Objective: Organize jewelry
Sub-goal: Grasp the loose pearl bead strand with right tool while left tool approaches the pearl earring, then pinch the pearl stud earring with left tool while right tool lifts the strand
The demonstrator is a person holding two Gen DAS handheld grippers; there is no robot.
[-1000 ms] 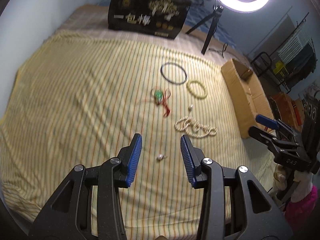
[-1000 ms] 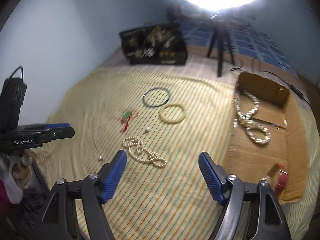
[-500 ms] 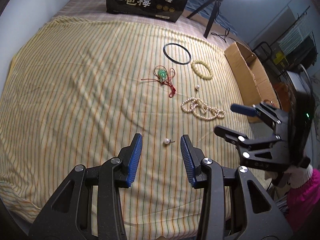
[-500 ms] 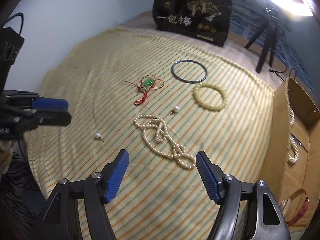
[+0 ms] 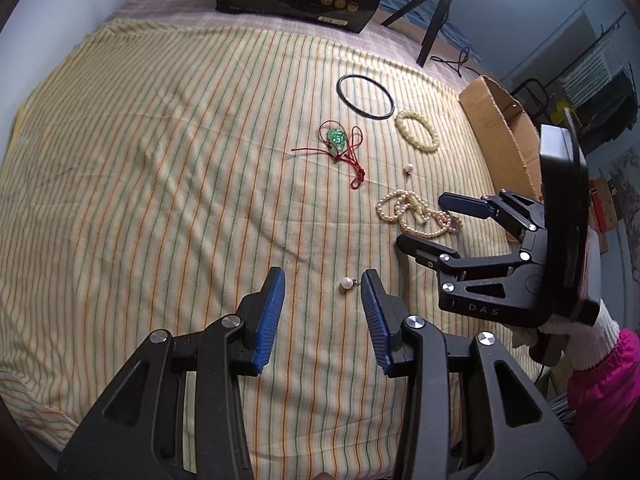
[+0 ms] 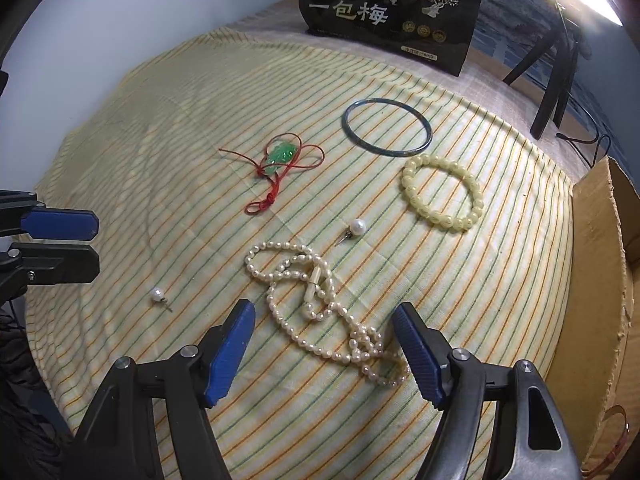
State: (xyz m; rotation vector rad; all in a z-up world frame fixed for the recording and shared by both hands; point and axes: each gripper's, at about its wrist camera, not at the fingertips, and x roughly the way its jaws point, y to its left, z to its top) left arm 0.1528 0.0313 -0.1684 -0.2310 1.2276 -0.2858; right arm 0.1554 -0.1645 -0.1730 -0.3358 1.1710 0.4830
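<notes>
A: What's the biggest thing here?
B: The striped cloth [image 5: 168, 168], draped over the bed; a wide bare stretch of it lies on the left, falling away at the near edge. A black printed bag [image 6: 390, 10] stands at the far edge, and a cardboard box [image 6: 600, 264] borders the right edge.

A: And the jewelry?
B: All on the cloth's right half. The pearl necklace [image 6: 320, 304] lies coiled between the spread fingers of the right gripper [image 6: 324, 352]. Beyond it are a dark bangle [image 6: 387, 127], a pale bead bracelet [image 6: 442, 194] and a green pendant on red cord [image 6: 282, 160].

A: Smaller bits?
B: One pearl earring [image 5: 346, 283] sits just off the left gripper [image 5: 322, 312], whose fingers are apart, close by the right fingertip. Another earring [image 6: 356, 227] lies between necklace and bracelet.
</notes>
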